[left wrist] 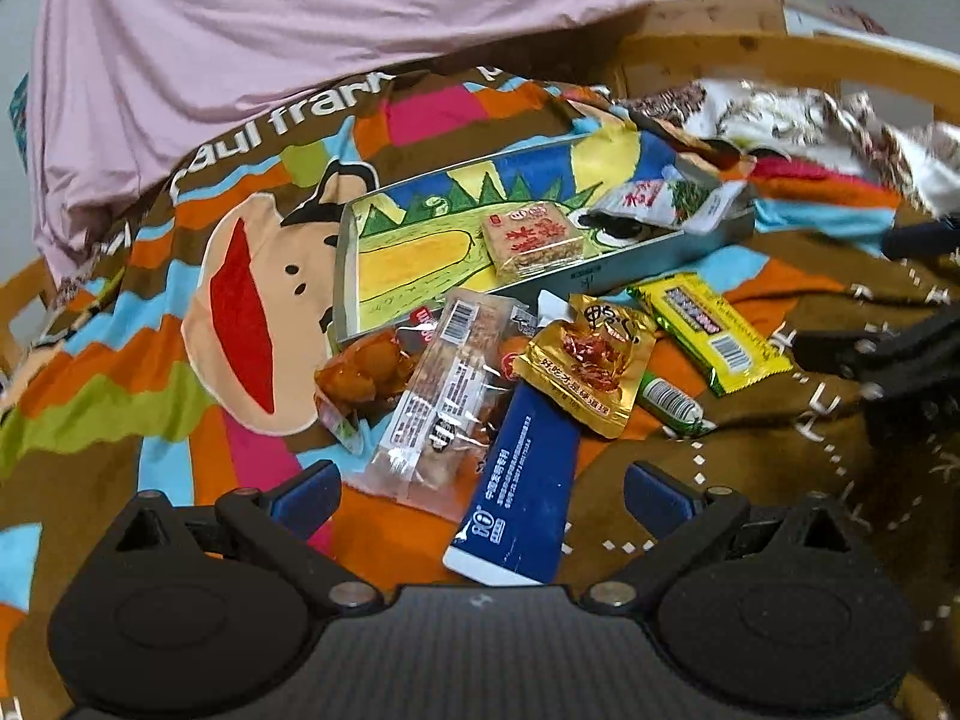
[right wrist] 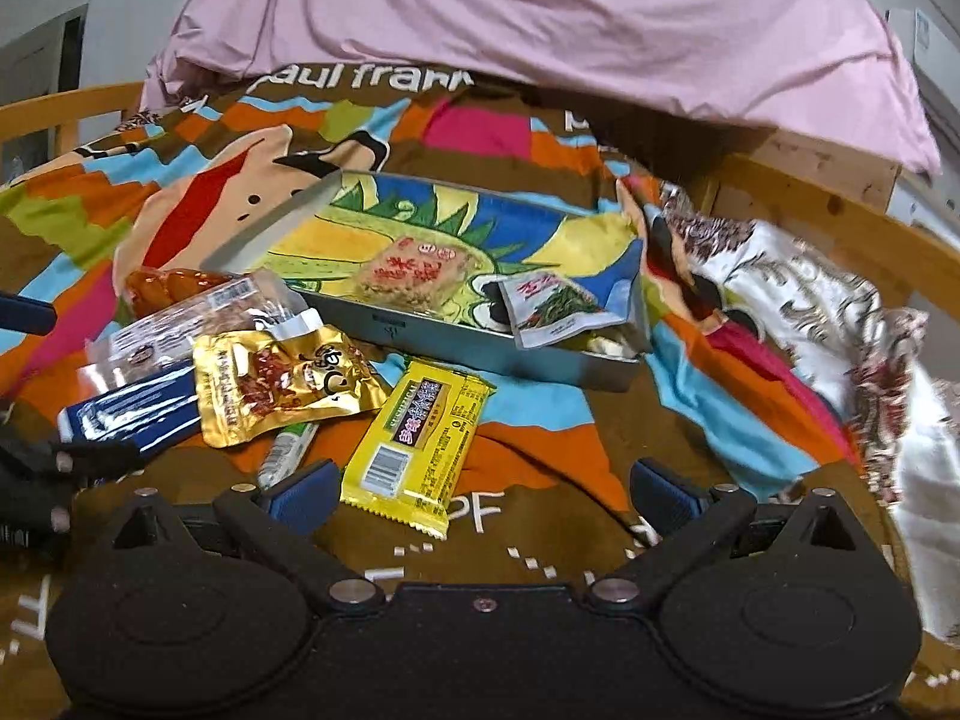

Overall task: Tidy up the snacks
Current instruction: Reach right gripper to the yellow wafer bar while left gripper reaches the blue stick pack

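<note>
A shallow metal tin with a cartoon-painted floor lies on the blanket. In it are a square rice cake snack and a white-green packet. In front lie a gold packet, a yellow bar, a blue packet, a clear wrapped snack, an orange snack and a green-white tube. My left gripper is open over the blue packet. My right gripper is open by the yellow bar.
A colourful monkey-print blanket covers the surface. A pink sheet is bunched behind. A floral cloth and a wooden rail are to the right.
</note>
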Demonstrator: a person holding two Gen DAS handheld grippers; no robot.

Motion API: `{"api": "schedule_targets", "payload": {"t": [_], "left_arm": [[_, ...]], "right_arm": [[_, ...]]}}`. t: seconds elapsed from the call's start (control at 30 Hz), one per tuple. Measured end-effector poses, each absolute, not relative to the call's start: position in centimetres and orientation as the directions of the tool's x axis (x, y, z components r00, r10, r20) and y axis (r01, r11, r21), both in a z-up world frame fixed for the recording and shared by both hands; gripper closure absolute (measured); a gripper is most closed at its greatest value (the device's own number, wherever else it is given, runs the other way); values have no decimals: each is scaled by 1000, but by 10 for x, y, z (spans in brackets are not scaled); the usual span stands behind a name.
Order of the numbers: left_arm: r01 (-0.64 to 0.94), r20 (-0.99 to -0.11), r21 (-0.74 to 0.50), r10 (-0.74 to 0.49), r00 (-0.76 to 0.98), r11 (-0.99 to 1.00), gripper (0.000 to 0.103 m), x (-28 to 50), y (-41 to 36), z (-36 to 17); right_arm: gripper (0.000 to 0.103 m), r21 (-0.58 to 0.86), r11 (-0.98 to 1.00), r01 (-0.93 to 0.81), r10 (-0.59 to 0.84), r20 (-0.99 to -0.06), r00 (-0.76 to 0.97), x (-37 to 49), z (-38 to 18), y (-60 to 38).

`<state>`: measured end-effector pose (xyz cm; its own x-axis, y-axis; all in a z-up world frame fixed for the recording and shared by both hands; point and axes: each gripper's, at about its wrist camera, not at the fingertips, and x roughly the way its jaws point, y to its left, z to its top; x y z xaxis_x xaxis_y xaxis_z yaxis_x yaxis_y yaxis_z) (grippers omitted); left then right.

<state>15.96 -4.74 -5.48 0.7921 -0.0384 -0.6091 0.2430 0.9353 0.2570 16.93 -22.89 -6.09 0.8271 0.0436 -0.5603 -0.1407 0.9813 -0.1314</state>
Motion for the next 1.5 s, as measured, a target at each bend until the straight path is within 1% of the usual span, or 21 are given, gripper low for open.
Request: {"api": "schedule_targets", "payload": {"t": [0.17, 0.23, 0.3, 0.47, 0.53, 0.57, 0.63, 0.7, 0.8, 0.83, 0.9, 1.0, 1.03, 1.1, 1.2, 1.27, 1.37, 1.5], "left_arm": [[279, -594, 359, -13, 804, 891, 1, 167, -61, -65], [294, -596, 381, -10, 803, 877, 5, 170, -65, -69], [308, -597, 393, -14, 802, 866, 7, 171, -67, -72], [322, -592, 433, -4, 806, 842, 16, 174, -71, -79], [324, -591, 450, 6, 806, 832, 24, 174, -73, -82], [327, -593, 459, 11, 805, 826, 25, 174, -73, -84], [330, -590, 476, 18, 807, 815, 32, 174, -75, -87], [327, -580, 503, 32, 814, 800, 35, 175, -77, -90], [325, -556, 555, 52, 829, 766, 43, 172, -83, -94], [324, -547, 577, 61, 835, 750, 44, 171, -86, -96], [325, -534, 603, 67, 843, 728, 47, 169, -89, -100], [324, -526, 619, 72, 847, 715, 55, 167, -91, -102], [323, -529, 613, 70, 846, 721, 56, 168, -90, -101], [326, -541, 587, 58, 839, 741, 56, 170, -87, -98], [329, -557, 550, 44, 829, 767, 58, 171, -83, -94], [334, -569, 528, 33, 822, 781, 58, 171, -81, -91], [344, -606, 464, 9, 796, 817, 59, 171, -77, -81], [328, -678, 306, -37, 734, 894, 59, 173, -67, -65]], "right_arm": [[1, -84, 983, -162, 85, -577, 812, 190, -67, -228], [1, -75, 983, -168, 93, -586, 805, 196, -70, -226], [2, -69, 982, -177, 102, -595, 797, 202, -73, -224], [4, -81, 978, -195, 106, -609, 786, 210, -80, -216], [7, -87, 975, -203, 108, -615, 781, 212, -82, -213], [7, -93, 974, -207, 106, -618, 779, 213, -83, -211], [10, -110, 971, -212, 99, -624, 775, 215, -86, -207], [15, -119, 969, -215, 94, -630, 771, 217, -89, -205], [22, -111, 969, -220, 100, -639, 763, 220, -91, -202], [22, -107, 969, -221, 102, -641, 761, 220, -92, -202], [28, -92, 971, -219, 109, -645, 756, 222, -92, -202], [31, -44, 978, -206, 126, -659, 742, 224, -93, -204], [32, -32, 979, -202, 131, -660, 740, 224, -93, -206], [42, -16, 981, -195, 136, -662, 737, 225, -92, -207], [47, -6, 981, -194, 141, -666, 733, 224, -90, -208], [48, 5, 981, -195, 148, -670, 727, 223, -88, -210], [48, 26, 980, -199, 162, -688, 708, 218, -83, -215], [48, 31, 974, -225, 180, -710, 681, 202, -76, -220]]}}
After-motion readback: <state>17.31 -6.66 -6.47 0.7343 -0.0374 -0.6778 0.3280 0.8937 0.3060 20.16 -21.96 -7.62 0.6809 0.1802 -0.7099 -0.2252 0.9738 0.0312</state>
